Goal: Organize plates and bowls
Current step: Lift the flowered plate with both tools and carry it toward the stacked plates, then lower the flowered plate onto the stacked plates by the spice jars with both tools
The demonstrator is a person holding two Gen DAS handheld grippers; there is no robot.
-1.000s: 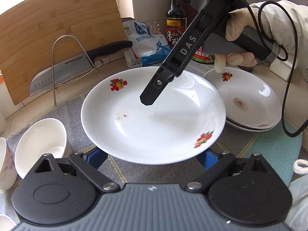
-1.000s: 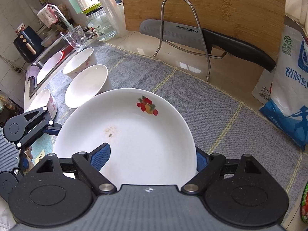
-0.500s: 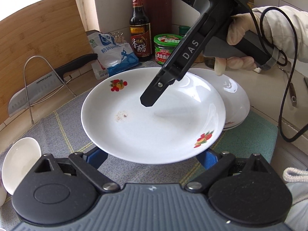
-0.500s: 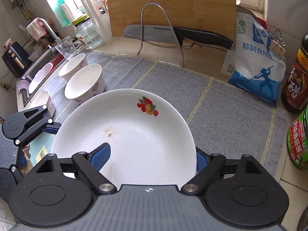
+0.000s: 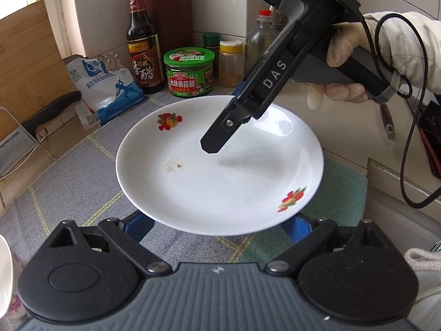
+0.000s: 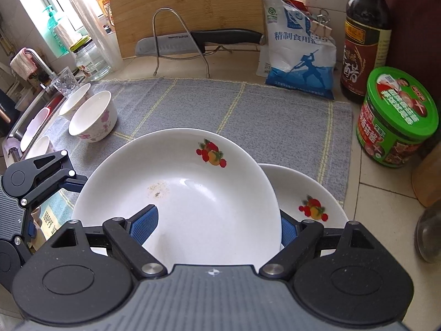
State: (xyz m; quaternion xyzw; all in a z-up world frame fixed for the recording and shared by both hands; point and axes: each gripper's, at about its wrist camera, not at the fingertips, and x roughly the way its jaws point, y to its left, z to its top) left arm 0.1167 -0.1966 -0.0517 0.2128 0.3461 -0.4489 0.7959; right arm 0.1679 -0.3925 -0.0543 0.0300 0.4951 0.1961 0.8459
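Both wrist views close, angled down; share plate (image 5: 220, 182).

White plate (image 5: 220, 182) red-orange fruit motifs; grey mat (image 6: 248, 110) yellow grid lines.

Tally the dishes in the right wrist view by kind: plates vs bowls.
Plates: 2, held plate, resting plate
Bowls: 3, floral bowl, rear bowl, left-edge bowl
Unclear: 1, white dish by the sink
Total: 6

Grey mat (image 6: 248, 110): bare middle, passable. Far edge: knife rack (image 6: 179, 41), salt bag (image 6: 297, 63). Left edge: bowls (image 6: 93, 118). Right edge: vinegar bottle (image 6: 363, 41), green tin (image 6: 397, 115), stacked plate (image 6: 311, 193).
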